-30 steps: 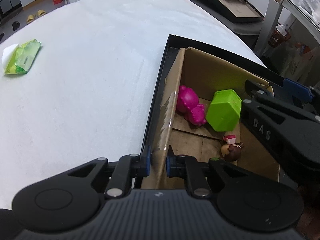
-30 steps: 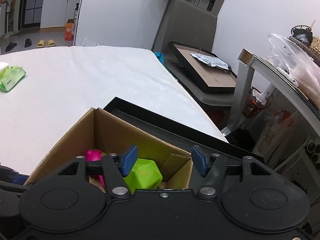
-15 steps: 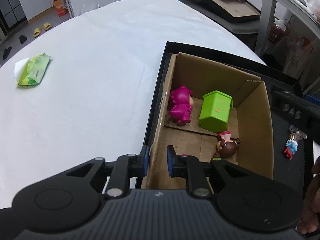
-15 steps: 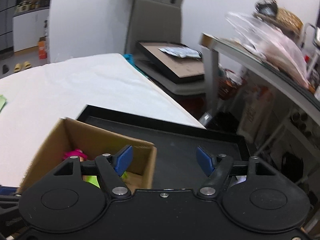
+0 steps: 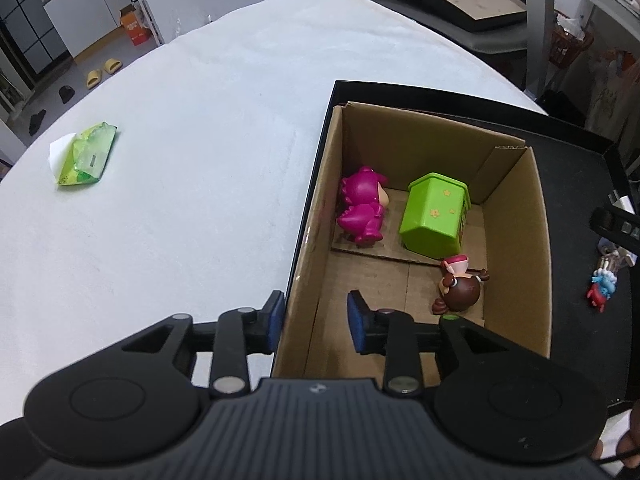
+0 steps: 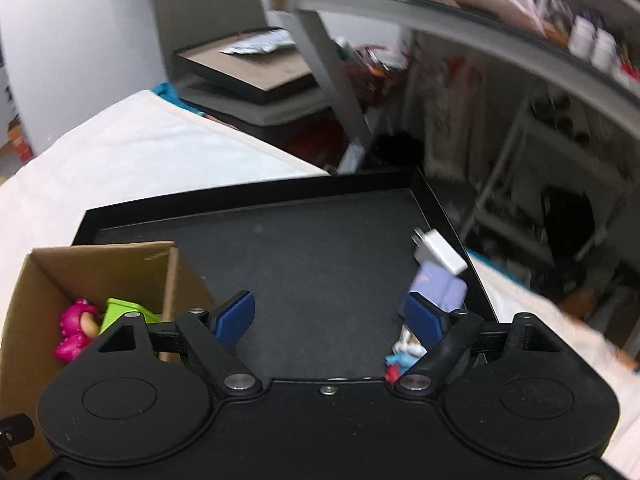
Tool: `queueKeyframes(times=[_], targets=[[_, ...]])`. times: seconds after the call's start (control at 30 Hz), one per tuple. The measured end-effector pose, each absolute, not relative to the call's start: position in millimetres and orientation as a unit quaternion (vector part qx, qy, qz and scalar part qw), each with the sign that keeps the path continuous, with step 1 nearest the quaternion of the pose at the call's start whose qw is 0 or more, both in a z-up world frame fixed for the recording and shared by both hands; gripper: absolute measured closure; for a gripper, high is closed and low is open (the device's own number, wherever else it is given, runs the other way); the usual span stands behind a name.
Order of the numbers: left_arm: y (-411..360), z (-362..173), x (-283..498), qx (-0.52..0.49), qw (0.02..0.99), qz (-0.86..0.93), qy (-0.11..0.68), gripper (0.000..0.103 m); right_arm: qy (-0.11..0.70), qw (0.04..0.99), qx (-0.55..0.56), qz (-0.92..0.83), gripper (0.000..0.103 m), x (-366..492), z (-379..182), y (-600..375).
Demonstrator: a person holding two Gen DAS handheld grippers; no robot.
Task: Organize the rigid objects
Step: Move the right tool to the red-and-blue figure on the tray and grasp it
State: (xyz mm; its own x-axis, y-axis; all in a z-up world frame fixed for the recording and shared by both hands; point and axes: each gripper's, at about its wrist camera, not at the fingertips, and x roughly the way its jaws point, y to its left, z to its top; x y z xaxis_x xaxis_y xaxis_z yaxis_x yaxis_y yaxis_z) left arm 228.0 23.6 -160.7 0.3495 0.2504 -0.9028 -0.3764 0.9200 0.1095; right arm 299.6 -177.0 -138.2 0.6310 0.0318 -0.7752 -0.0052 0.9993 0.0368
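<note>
Currently I'm straddling the cardboard box [image 5: 516,240] wall with my slack left gripper [image 5: 316,322]; my wide-open, empty right gripper [image 6: 330,316] is risking knocking the white charger [image 6: 438,250] ahead-right.

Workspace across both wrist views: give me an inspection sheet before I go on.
Surface: white cloth table; black tray at its right edge.
Job's things: cardboard box in the tray holds a pink figure, green bin and brown-haired doll. Loose on the tray: white charger, purple item, small blue-red figure.
Clutter: green tissue pack on the cloth.
Grippers: left gripper open, fingers straddling the box wall; right gripper open, empty, over the tray.
Cables: nothing seen.
Surroundings: slippers on the floor, shelving to the right.
</note>
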Motion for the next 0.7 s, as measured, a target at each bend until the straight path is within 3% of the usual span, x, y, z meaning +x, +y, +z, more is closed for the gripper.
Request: queueKeyframes(times=[0.7], targets=[[11, -161, 281, -0.017, 0.802, 0.267, 0.535, 0.067, 0.502, 0.856, 0.117, -0.034, 0.022, 323, -189, -236]])
